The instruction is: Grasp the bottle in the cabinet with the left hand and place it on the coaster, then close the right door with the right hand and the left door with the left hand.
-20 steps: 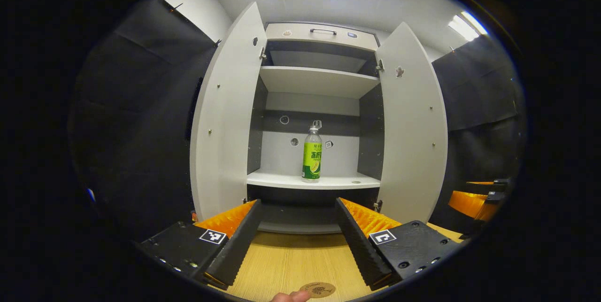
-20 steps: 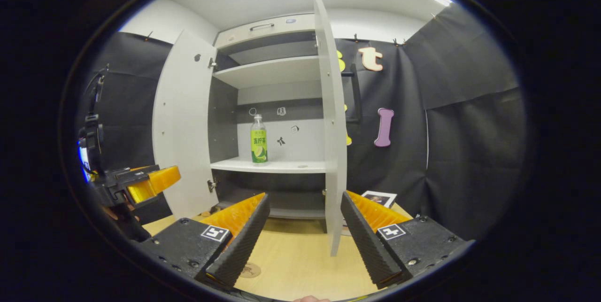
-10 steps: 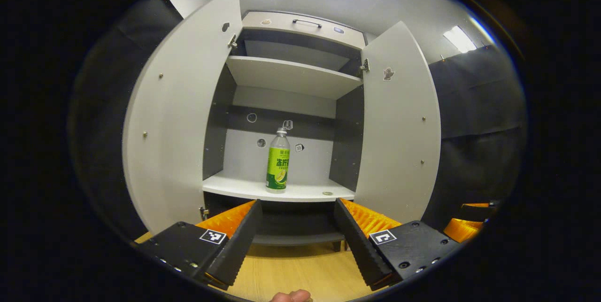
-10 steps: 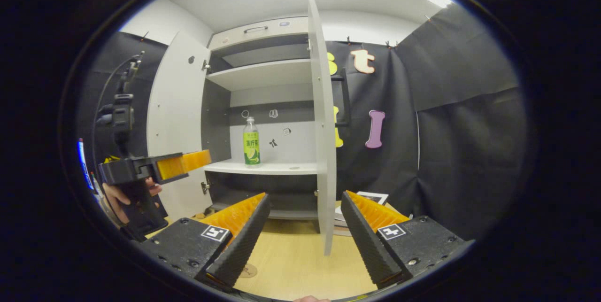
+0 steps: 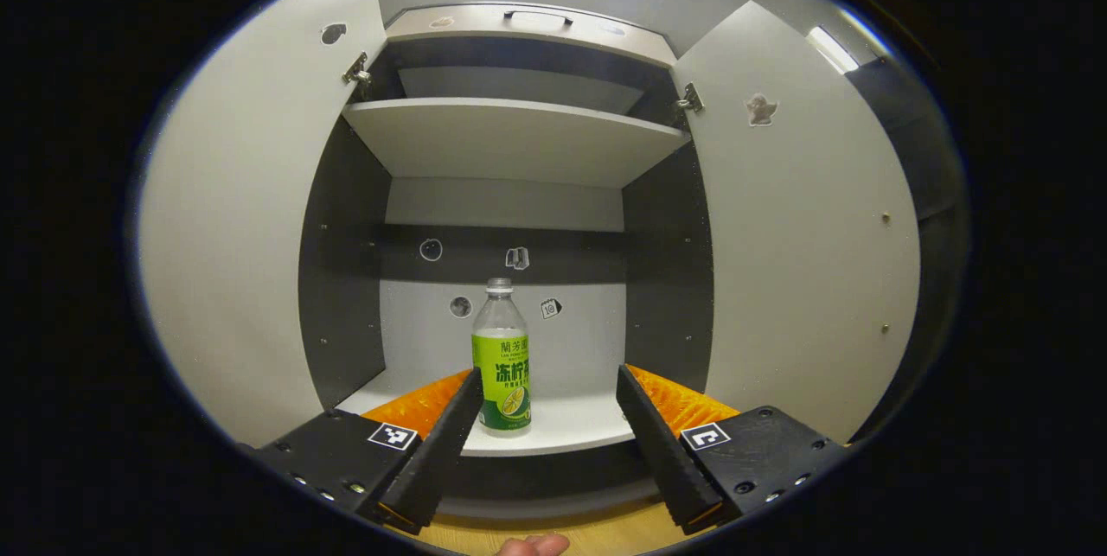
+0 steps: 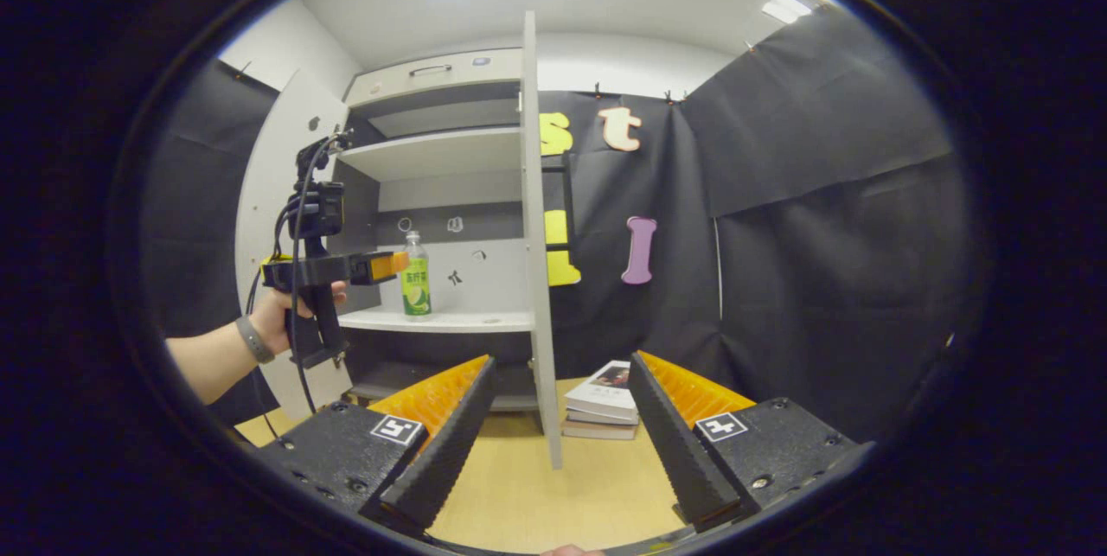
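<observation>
A clear bottle [image 5: 502, 366] with a green label stands upright on the cabinet's lower shelf [image 5: 571, 431]. My left gripper [image 5: 548, 374] is open and points into the cabinet, with the bottle just ahead, nearer its left finger. In the right gripper view a hand holds the left gripper [image 6: 387, 265] level, its tips just short of the bottle [image 6: 416, 277]. My right gripper [image 6: 562, 360] is open and holds nothing; it hangs over the wooden table [image 6: 527, 495], facing the edge of the open right door [image 6: 536, 236]. The left door [image 5: 233, 219] and the right door [image 5: 804, 236] both stand wide open.
A short stack of books [image 6: 601, 400] lies on the table just right of the right door's lower edge. An upper shelf [image 5: 519, 137] spans the cabinet above the bottle. The black cloth wall [image 6: 822, 236] closes off the right side.
My left gripper has risen and moved forward between the doors, so the bottle is now close ahead. The right gripper view has swung to the right, bringing the books into sight.
</observation>
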The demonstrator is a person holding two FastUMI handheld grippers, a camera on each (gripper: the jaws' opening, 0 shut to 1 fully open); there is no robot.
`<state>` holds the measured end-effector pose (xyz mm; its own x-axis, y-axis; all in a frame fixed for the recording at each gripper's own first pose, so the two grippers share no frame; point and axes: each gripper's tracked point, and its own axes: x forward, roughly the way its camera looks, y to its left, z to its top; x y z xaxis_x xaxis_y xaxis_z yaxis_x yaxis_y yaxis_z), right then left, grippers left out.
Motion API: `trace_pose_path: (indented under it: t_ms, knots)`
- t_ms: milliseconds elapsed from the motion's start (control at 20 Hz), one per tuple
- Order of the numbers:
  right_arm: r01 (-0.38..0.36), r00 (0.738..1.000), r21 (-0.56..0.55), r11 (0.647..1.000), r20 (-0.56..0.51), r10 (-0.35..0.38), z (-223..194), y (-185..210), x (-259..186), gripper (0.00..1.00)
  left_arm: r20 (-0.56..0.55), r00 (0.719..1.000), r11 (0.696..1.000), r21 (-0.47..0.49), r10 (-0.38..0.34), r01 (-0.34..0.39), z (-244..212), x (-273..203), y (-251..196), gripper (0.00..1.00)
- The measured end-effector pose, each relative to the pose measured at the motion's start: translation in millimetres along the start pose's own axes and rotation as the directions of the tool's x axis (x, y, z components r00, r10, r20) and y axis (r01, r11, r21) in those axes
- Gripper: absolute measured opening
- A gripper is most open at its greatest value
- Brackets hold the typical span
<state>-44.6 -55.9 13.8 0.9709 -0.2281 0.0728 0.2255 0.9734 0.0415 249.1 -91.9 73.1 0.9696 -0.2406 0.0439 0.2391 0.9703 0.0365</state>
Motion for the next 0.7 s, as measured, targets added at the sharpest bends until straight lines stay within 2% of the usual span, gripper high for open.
trace_pose_path:
  t_ms: [150,450,700]
  knots:
    - [0.073,0.997,0.020,0.997,0.010,-0.073,-1,-18,-4,1.00,-0.029,0.999,0.999,-0.032,0.026,-0.027,-11,36,16,0.95]
    - [0.214,0.976,0.008,0.977,0.033,-0.214,1,-53,-13,1.00,-0.071,0.992,0.994,-0.007,0.108,-0.109,-38,87,49,0.95]
    - [0.260,0.966,-0.012,0.966,0.010,-0.260,-5,-63,-10,0.99,-0.081,0.991,0.994,-0.011,0.110,-0.111,-45,109,53,0.95]
